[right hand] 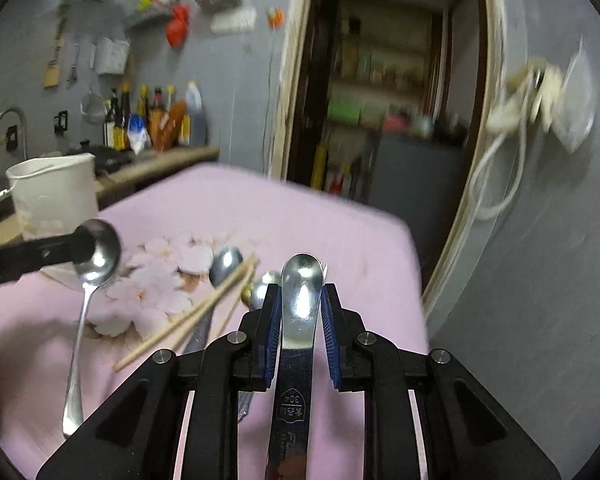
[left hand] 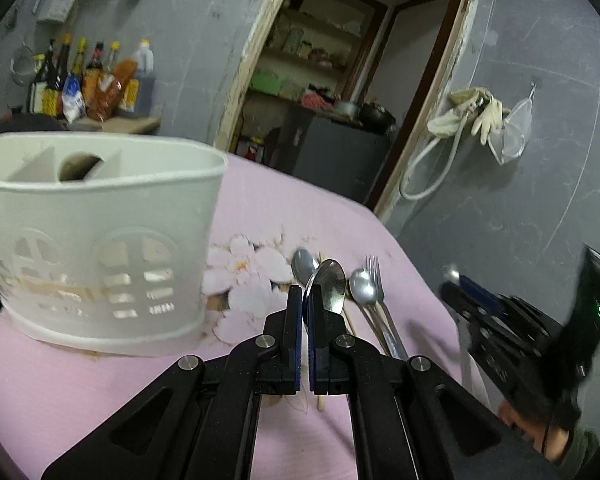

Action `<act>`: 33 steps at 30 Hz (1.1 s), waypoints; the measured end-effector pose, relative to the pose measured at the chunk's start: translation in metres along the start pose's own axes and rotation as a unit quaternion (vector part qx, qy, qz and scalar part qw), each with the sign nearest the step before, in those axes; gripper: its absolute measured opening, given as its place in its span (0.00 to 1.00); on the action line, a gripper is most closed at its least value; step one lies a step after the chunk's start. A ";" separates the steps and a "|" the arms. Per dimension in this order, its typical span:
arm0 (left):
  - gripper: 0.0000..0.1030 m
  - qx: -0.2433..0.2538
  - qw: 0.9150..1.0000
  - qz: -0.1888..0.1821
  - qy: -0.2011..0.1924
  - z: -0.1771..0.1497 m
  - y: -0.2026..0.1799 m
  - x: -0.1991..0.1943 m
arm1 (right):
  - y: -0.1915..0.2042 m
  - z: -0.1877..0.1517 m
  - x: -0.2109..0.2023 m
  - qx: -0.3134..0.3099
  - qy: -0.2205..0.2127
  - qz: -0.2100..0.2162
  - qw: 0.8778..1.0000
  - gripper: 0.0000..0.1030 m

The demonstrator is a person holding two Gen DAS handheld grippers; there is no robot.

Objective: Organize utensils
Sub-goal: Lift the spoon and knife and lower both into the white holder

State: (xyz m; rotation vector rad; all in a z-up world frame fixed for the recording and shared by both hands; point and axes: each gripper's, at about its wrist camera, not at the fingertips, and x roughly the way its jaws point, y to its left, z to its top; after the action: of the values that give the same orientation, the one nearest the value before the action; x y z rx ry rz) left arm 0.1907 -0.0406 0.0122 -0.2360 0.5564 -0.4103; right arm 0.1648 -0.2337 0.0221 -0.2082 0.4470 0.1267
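Now both grippers pinch spoons. L gripper (left hand: 305,304), pads pressed together on a spoon (right hand: 94,256), sits just right of the white caddy (left hand: 96,240). R gripper (right hand: 300,304) clamps a flat-handled spoon (right hand: 300,300), further right of caddy. Loose chopsticks (right hand: 196,316) & fork (left hand: 374,276) lie on pink cloth (left hand: 340,216) between.

Four spoons (right hand: 303,280), one fork (left hand: 374,270), two chopsticks (right hand: 204,308), one white holder (left hand: 100,240), two tools (left hand: 305,300).

Caddy (left hand: 96,240) blocks left; spoons (left hand: 362,286), chopsticks (right hand: 204,308) clutter centre; cloth (left hand: 300,208) beyond lies open.
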 end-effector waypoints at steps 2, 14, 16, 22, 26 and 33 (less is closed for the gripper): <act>0.00 0.005 1.000 0.004 -0.024 0.000 -0.002 -0.009 | 0.010 0.000 -0.016 -0.019 -0.045 -0.017 0.999 0.17; 0.00 0.003 0.994 0.037 -0.105 0.015 0.007 -0.061 | 0.038 0.017 -0.058 -0.045 -0.182 -0.036 0.982 0.17; 0.00 0.006 0.992 0.047 -0.119 0.022 0.011 -0.072 | 0.041 0.027 -0.059 -0.042 -0.196 -0.026 0.979 0.17; 0.01 0.030 0.982 0.094 -0.159 0.054 0.021 -0.106 | 0.058 0.058 -0.061 -0.038 -0.232 0.014 0.972 0.17; 0.01 0.038 0.975 0.124 -0.179 0.073 0.036 -0.124 | 0.073 0.083 -0.057 -0.034 -0.251 0.045 0.966 0.17; 0.01 0.058 0.951 0.196 -0.232 0.107 0.067 -0.148 | 0.099 0.124 -0.045 0.000 -0.280 0.121 0.952 0.17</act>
State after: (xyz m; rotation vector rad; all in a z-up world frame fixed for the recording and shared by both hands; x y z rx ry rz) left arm 0.1570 0.0952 0.1468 -0.0975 0.1058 0.0071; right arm 0.1598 -0.1129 0.1346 -0.1079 -0.0967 0.4143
